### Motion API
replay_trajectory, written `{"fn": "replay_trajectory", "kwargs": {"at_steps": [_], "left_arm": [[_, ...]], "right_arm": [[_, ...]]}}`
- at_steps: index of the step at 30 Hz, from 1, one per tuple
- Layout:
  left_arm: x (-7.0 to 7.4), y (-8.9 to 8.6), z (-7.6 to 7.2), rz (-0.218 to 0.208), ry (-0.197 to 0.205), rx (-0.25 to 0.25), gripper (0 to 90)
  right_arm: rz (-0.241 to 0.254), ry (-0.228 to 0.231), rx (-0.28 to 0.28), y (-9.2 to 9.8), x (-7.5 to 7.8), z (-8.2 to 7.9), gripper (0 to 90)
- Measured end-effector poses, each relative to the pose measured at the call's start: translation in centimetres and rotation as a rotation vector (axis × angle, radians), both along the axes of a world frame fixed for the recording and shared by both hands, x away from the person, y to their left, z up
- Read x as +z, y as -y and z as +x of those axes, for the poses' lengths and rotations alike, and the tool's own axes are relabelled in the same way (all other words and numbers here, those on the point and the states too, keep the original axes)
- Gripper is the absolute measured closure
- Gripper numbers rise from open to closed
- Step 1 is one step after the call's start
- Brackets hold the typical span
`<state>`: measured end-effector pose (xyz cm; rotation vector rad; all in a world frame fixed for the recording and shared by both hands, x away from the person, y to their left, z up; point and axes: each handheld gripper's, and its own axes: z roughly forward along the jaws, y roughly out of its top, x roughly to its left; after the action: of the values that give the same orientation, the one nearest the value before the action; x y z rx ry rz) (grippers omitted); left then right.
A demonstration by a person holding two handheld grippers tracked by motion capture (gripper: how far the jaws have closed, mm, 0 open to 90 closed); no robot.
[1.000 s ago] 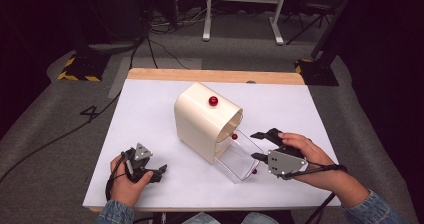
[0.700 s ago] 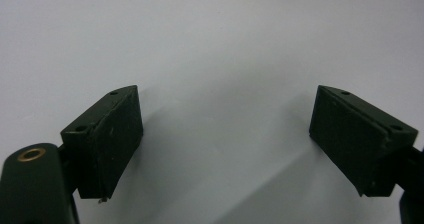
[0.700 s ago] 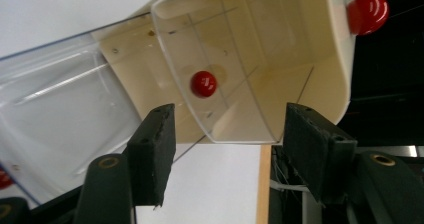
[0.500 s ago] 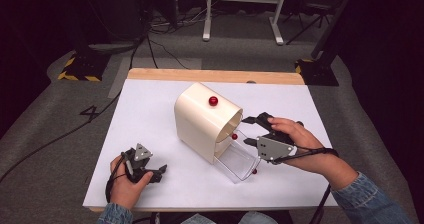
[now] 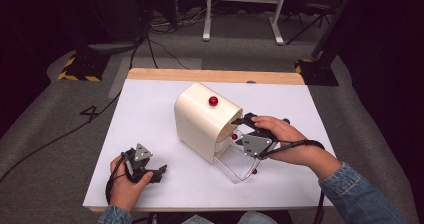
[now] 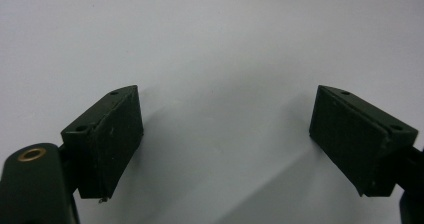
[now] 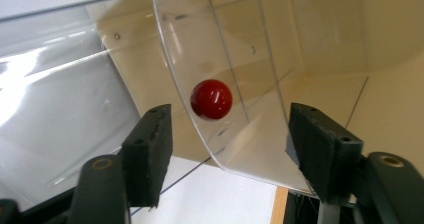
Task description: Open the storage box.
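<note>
My right tongs [image 5: 243, 126] have travelled in from the worktop's [image 5: 150, 109] right edge to the cream bread box [image 5: 200, 121] at its centre; their jaws have just been opening and now stand apart on either side of the red knob [image 7: 211, 99] on the clear lid [image 7: 220, 84], not yet pressing it. I judge a grasp of the knob is next. My left tongs [image 5: 150, 170] rest apart and empty near the front-left corner. The right gripper view shows the knob between the jaws; the high view gives the box's position.
</note>
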<state>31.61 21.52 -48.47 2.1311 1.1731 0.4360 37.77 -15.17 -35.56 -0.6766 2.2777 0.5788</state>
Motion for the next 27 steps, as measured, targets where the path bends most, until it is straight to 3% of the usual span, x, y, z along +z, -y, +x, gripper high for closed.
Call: {"fn": "replay_trajectory", "kwargs": {"at_steps": [14,27], "left_arm": [[0.0,0.0,0.0,0.0,0.0,0.0,13.9],[0.0,0.0,0.0,0.0,0.0,0.0,13.9]], "right_arm": [[-0.024,-0.011,0.0,1.8,0.6,-1.8,39.0],[0.009,-0.008,-0.007,4.0,-0.2,-3.6,37.0]]}}
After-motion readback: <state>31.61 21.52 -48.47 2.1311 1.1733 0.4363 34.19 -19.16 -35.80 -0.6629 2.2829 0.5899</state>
